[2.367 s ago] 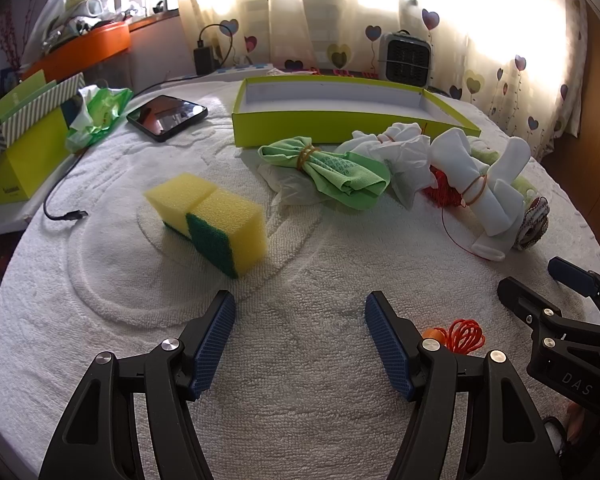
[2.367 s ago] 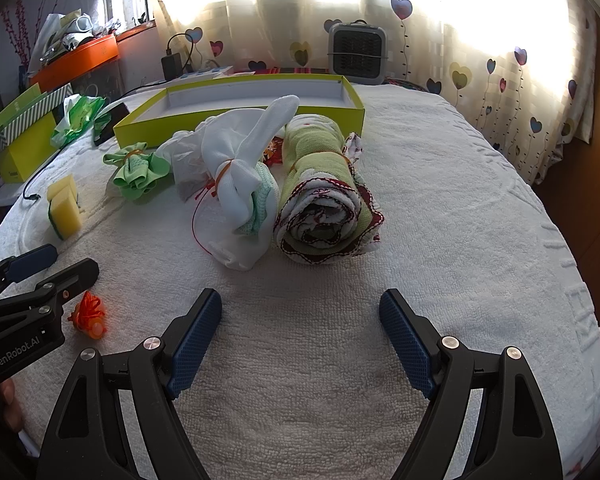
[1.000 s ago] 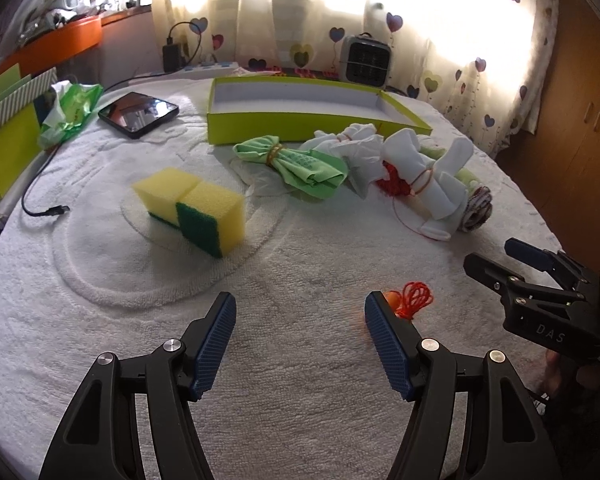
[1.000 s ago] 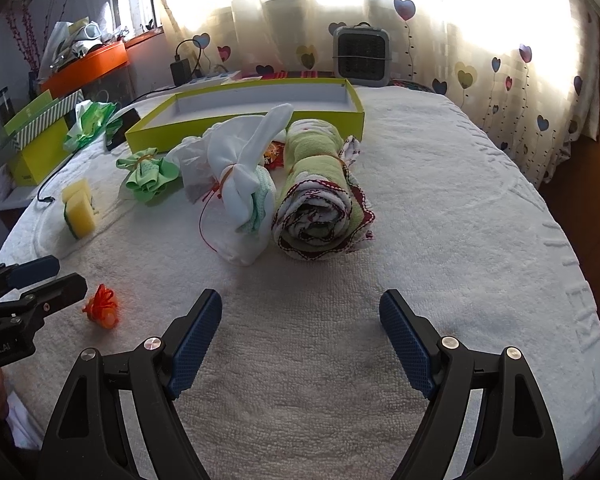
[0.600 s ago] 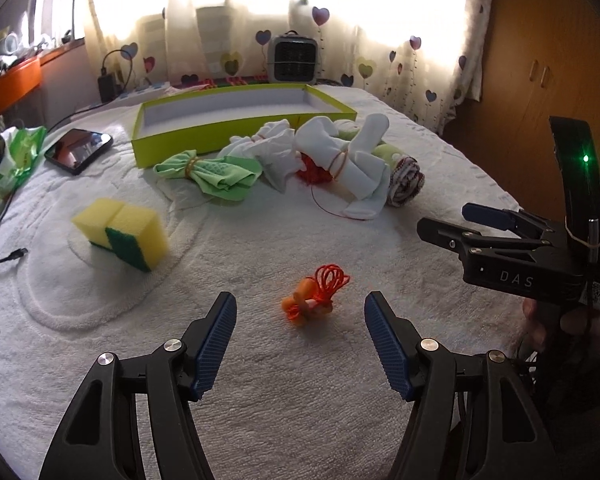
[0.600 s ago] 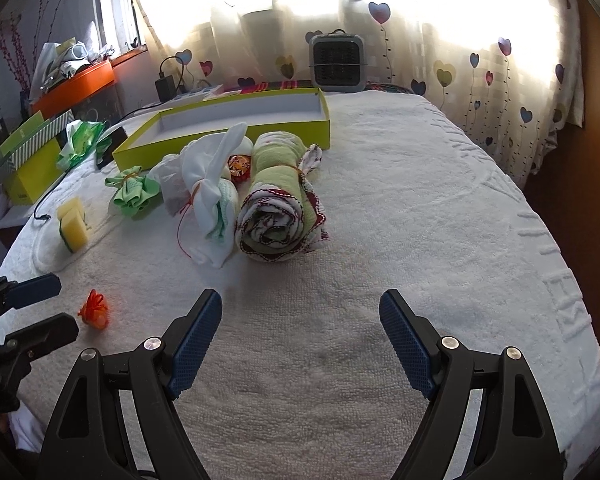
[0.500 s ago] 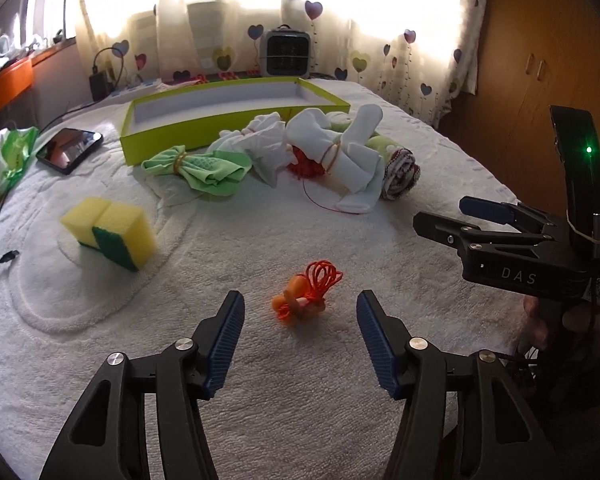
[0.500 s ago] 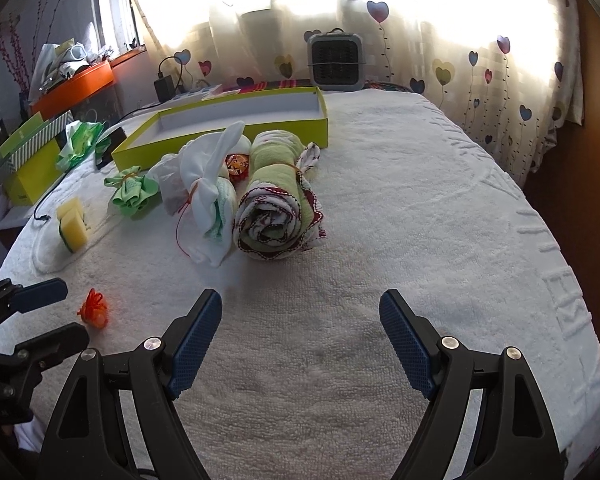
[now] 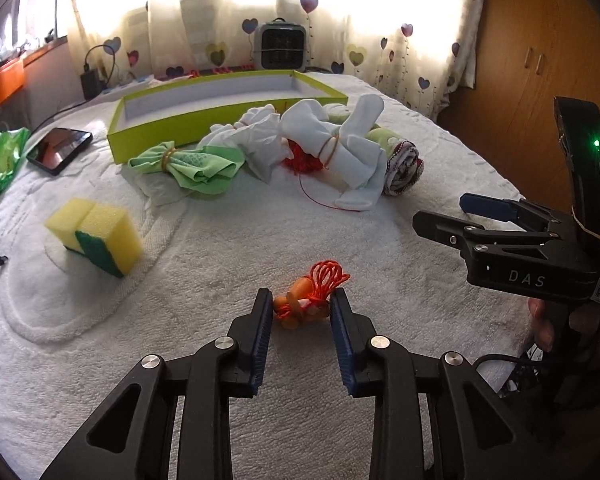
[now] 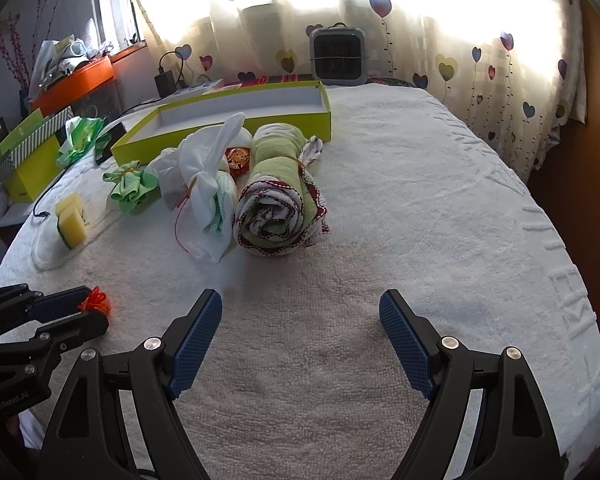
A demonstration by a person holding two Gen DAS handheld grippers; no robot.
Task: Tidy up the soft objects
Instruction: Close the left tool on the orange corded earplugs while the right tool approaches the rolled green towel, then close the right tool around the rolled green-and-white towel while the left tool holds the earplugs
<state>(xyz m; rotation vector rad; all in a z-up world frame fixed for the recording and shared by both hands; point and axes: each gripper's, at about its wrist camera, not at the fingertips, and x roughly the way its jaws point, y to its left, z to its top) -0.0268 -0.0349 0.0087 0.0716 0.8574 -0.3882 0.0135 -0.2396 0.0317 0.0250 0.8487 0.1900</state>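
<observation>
Orange corded foam earplugs (image 9: 306, 300), tangled in a coiled orange cord, lie on the white terry-cloth cover (image 9: 228, 240) at about 6 o'clock in the left wrist view, right between the blue ribbed pads of the left gripper (image 9: 302, 312). Its jaws have just been closing in on the bundle and now stand narrow, each pad at or just beside an edge of it; whether they press on it I cannot tell. In the right wrist view the same bundle shows at 9 o'clock, at the tip of the left tool.

At 3 o'clock in the left view a hand (image 9: 572, 320) holds the right gripper (image 10: 300, 328), whose jaws stand wide apart over bare cloth with nothing between them.

At 9 o'clock sits a yellow block sponge with a green scouring layer (image 9: 96, 236). Farther off, toward 12 o'clock, lies a row of soft bundles: a light green cloth tied with a rubber band (image 9: 188, 162), white socks bound with a band (image 9: 340, 152) over a red thread tangle (image 9: 304, 162), and a rolled green towel with red-stitched edging (image 10: 278, 196) touching the socks. Just behind them stands a shallow lime-green cardboard tray (image 9: 220, 114). At 10 o'clock a dark phone (image 9: 58, 146) rests near the cover's edge, and at 12 o'clock a small grey fan heater (image 9: 282, 50) stands before heart-printed curtains (image 9: 380, 40).
</observation>
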